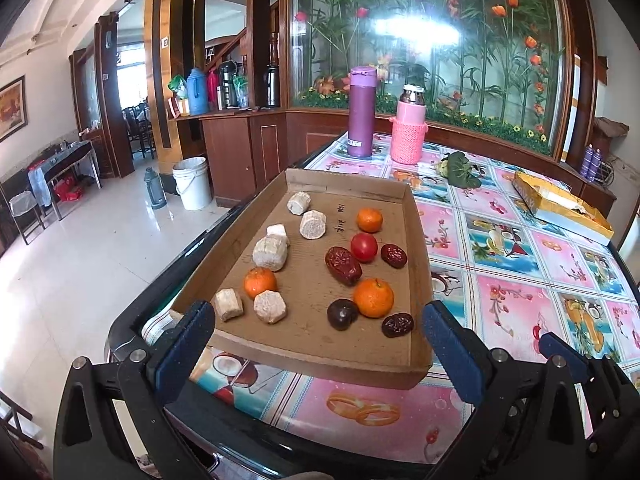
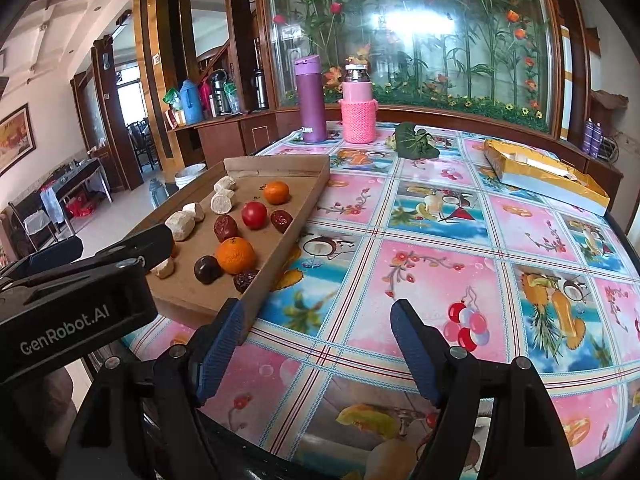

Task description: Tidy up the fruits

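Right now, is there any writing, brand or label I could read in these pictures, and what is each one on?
"GenRobot.AI": white letters on the black body of the left tongs, seen in the right wrist view.
Dark handwriting on the floor of the cardboard tray: too small to read.
Label low on the purple flask: too blurred to read.
Nothing else can be read.

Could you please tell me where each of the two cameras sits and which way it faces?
Left wrist: on the left gripper, angled down at the shallow brown cardboard tray of fruit; its open blue-padded fingers show.
Right wrist: on the right gripper, angled down over the glossy fruit-patterned tablecloth right of the tray; its open fingers and the left gripper's black body show.
Shared: tray, tall purple flask, pink knit-sleeved bottle.
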A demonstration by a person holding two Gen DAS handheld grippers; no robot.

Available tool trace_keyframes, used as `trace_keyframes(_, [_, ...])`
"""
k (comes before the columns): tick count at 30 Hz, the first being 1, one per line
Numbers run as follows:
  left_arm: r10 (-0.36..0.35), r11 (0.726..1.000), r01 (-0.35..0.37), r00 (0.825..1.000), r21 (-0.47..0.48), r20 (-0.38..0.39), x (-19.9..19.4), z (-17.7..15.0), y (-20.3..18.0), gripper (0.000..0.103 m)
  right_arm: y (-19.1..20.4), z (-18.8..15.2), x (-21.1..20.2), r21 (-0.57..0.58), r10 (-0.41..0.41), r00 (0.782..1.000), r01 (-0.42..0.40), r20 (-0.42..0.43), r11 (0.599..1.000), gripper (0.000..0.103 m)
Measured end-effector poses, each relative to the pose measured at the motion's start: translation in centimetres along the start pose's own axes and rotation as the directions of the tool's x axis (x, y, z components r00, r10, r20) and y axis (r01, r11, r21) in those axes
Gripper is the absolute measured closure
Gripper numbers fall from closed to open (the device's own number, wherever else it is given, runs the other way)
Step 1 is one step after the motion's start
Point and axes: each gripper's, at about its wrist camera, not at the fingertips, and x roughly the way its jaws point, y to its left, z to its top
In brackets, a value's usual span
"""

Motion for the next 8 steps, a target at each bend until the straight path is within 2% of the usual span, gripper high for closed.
trace_keyframes(8, [-0.041,0.998,0.043,0.998,0.043,-0.044,1.0,1.4,-2.4,0.000,-1.5,0.5,0.1,0.037,-0.006,1.000,0.006,0.001,0.999,0.023])
